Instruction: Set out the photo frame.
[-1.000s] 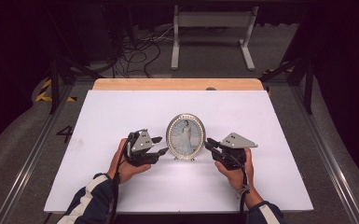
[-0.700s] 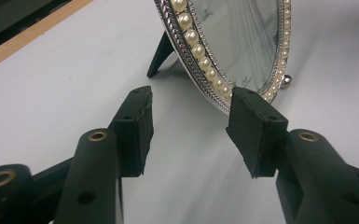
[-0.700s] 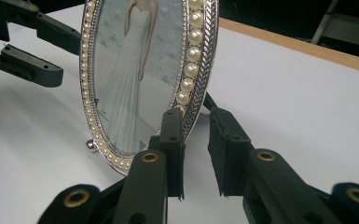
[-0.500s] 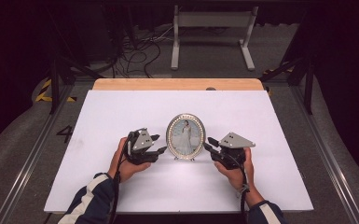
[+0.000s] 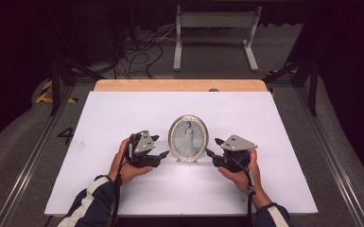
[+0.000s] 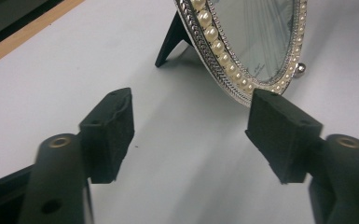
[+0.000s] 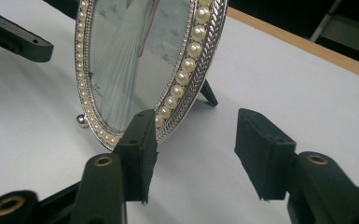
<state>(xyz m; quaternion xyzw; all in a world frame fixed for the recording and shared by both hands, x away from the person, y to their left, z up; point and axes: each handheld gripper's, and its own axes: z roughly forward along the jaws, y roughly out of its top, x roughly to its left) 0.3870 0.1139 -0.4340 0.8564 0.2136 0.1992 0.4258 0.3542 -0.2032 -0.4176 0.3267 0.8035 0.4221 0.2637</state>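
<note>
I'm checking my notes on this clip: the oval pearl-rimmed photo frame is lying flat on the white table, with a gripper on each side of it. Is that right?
Not quite. The photo frame is standing upright, not lying flat: the left gripper view shows its black back stand propping it on the white table. The rest holds: the left gripper and right gripper sit on either side of it, jaws open.

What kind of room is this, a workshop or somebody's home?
Most likely a lab or recording studio, not a home: a plain white table on metal rails, loose cables across the floor, dark surroundings, and one picture frame on show.
</note>
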